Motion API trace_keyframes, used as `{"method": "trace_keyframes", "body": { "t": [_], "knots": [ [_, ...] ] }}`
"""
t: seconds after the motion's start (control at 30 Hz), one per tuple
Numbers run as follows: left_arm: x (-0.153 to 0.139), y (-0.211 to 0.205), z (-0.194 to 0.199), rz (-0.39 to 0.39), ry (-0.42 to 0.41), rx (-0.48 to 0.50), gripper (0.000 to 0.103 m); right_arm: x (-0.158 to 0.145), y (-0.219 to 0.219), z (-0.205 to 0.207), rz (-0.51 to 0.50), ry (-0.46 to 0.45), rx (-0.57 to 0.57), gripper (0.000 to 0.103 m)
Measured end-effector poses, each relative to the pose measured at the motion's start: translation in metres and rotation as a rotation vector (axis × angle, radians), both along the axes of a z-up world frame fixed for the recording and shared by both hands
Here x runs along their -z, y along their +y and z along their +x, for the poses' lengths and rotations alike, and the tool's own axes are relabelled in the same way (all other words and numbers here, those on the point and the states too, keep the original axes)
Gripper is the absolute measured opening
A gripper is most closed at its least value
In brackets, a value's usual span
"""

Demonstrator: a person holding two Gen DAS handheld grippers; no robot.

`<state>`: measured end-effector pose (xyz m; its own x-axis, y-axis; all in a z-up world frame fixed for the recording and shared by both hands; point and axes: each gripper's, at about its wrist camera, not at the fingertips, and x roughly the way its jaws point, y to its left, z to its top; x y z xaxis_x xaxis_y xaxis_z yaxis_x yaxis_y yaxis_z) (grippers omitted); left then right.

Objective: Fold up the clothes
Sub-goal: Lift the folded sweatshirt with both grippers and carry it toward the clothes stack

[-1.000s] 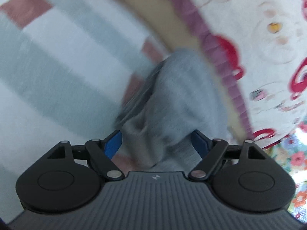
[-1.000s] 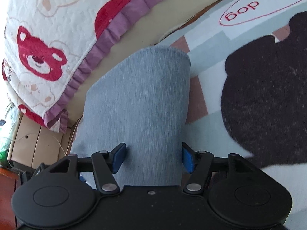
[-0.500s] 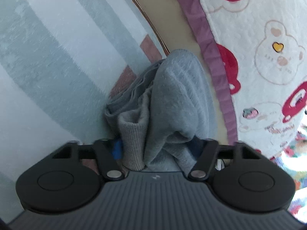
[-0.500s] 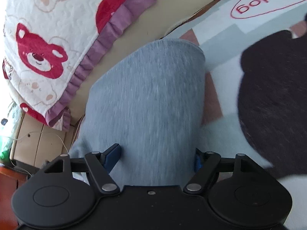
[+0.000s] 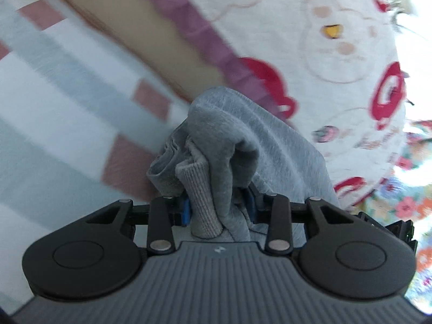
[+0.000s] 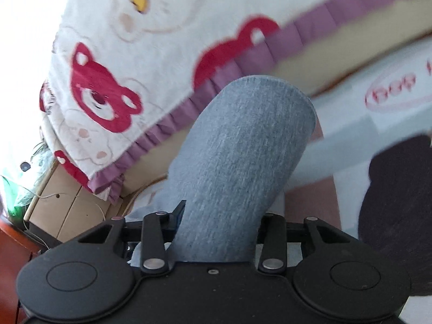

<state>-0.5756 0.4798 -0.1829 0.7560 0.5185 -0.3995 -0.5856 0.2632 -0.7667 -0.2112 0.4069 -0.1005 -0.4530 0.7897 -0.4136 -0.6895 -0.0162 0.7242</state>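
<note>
Grey sweatshirt (image 5: 259, 140) bunched near the mat's quilt-side edge: left gripper (image 5: 218, 206) and right gripper (image 6: 220, 222) closing onto it, presumably to lift it for folding.

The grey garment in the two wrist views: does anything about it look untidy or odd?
Yes. In the left wrist view the grey garment is bunched, not flat: its ribbed cuff and several crumpled layers are gathered together between the closing fingers of the left gripper. In the right wrist view the cloth looks smooth.
</note>
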Motion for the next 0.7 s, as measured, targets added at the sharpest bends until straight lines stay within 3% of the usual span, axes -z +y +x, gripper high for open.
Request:
{"method": "trace_keyframes", "body": {
  "t": [0.3,0.37,0.43,0.57,0.7],
  "knots": [
    [-0.044,-0.026,0.016,0.109,-0.162,0.116,0.036,-0.097,-0.063,-0.003,0.090,-0.161,0.047,0.046],
    [-0.057,-0.042,0.018,0.156,-0.166,0.154,0.036,-0.116,-0.081,0.000,0.099,-0.191,0.038,0.046],
    [-0.071,-0.064,0.023,0.262,-0.111,0.190,0.036,-0.132,-0.098,0.004,0.102,-0.216,0.017,0.046],
    [-0.086,-0.093,0.035,0.313,-0.124,0.231,0.036,-0.150,-0.128,0.020,0.066,-0.223,-0.023,0.046],
    [-0.096,-0.127,0.049,0.422,-0.100,0.267,0.036,-0.163,-0.154,0.036,0.084,-0.255,-0.052,0.046]
  ]
}}
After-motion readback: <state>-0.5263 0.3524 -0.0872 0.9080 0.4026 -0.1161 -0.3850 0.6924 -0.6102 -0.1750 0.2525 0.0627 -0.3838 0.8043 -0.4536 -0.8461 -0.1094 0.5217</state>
